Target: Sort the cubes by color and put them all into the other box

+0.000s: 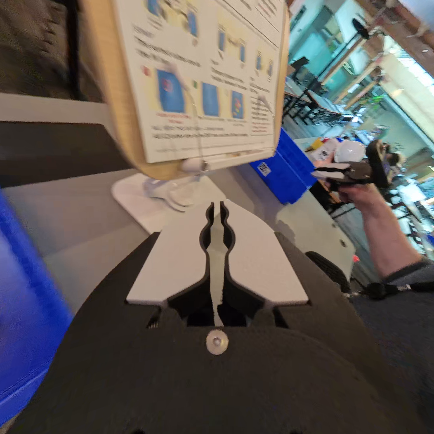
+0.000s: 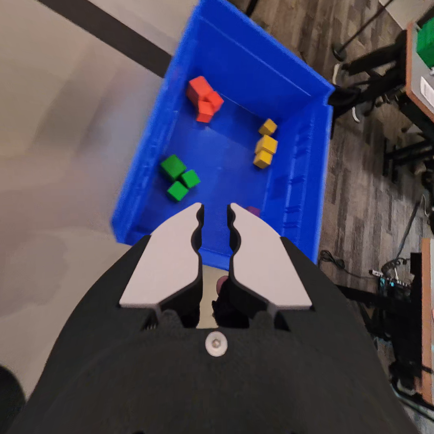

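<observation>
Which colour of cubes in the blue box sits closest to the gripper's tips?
The purple cube, peeking out beside the right gripper's finger. Of the full groups, the green cubes are nearest; yellow and red lie farther back.

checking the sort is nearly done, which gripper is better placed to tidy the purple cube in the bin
Right, probably. The right gripper hangs open and empty over the blue bin, beside the purple cube. The left gripper points at a stand base on the table, away from the cubes.
</observation>
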Available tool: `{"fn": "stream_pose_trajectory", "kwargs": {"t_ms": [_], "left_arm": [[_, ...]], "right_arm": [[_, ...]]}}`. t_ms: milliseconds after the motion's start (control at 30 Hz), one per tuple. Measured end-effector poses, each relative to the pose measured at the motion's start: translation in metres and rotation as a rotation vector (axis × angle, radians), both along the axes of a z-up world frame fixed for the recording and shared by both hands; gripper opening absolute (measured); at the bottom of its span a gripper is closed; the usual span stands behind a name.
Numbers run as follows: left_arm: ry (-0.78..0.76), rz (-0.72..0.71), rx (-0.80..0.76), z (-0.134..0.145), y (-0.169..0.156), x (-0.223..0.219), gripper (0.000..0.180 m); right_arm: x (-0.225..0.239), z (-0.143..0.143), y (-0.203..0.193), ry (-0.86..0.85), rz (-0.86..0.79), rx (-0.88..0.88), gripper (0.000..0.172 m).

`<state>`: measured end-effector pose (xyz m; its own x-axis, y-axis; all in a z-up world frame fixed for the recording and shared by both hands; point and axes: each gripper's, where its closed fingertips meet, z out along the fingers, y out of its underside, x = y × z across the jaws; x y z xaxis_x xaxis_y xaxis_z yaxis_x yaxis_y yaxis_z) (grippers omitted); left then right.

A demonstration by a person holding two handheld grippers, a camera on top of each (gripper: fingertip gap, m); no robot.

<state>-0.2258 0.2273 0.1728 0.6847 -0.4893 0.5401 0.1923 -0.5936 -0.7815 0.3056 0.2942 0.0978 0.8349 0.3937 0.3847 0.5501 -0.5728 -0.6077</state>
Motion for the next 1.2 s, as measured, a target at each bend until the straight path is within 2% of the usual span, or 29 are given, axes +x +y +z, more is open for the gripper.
{"fn": "stream_pose_trajectory", "kwargs": {"t_ms": [133,233,300,400,500,600,767,833,900,1000,1067,1133,1200], "left_arm": [[0.149,0.123,-0.029,-0.005,0.007,-0.068,0.007],[0.285,0.186,-0.084,-0.023,0.014,-0.108,0.01],[0.344,0.178,-0.173,-0.045,0.017,-0.125,0.016],[0.411,0.11,-0.33,-0.082,0.016,-0.138,0.023],[0.642,0.053,-0.379,-0.115,0.017,-0.162,0.027],[0.774,-0.022,-0.467,-0.149,0.015,-0.182,0.039],[0.775,-0.143,-0.479,-0.179,0.023,-0.178,0.053],[0.812,-0.185,-0.498,-0.191,0.022,-0.179,0.049],[0.837,-0.225,-0.512,-0.2,0.021,-0.177,0.029],[0.884,-0.189,-0.503,-0.2,0.024,-0.183,0.029],[0.841,-0.138,-0.453,-0.185,0.025,-0.181,0.029],[0.721,-0.083,-0.375,-0.154,0.023,-0.171,0.029],[0.537,-0.068,-0.25,-0.109,0.015,-0.145,0.028]], "right_arm": [[-0.043,-0.019,-0.015,-0.04,0.11,-0.052,0.018],[-0.063,-0.022,-0.019,-0.112,0.154,-0.034,0.001],[-0.069,-0.02,-0.023,-0.113,0.155,-0.052,0.008],[-0.071,-0.019,-0.03,-0.065,0.148,-0.073,0.012],[-0.062,-0.018,-0.035,-0.137,0.13,-0.077,0.012],[-0.067,-0.012,-0.036,-0.136,0.125,-0.067,0.012],[-0.078,0.002,-0.034,-0.122,0.116,-0.027,0.011],[-0.084,0.006,-0.032,-0.125,0.12,-0.012,0.01],[-0.09,0.01,-0.031,-0.125,0.126,0.004,0.01],[-0.1,0.025,-0.027,-0.145,0.132,0.065,0.01],[-0.119,0.043,-0.026,-0.148,0.197,0.144,0.011],[-0.155,0.065,-0.03,-0.091,0.312,0.238,0.013],[-0.206,0.083,-0.043,0.038,0.459,0.292,0.02]]}}
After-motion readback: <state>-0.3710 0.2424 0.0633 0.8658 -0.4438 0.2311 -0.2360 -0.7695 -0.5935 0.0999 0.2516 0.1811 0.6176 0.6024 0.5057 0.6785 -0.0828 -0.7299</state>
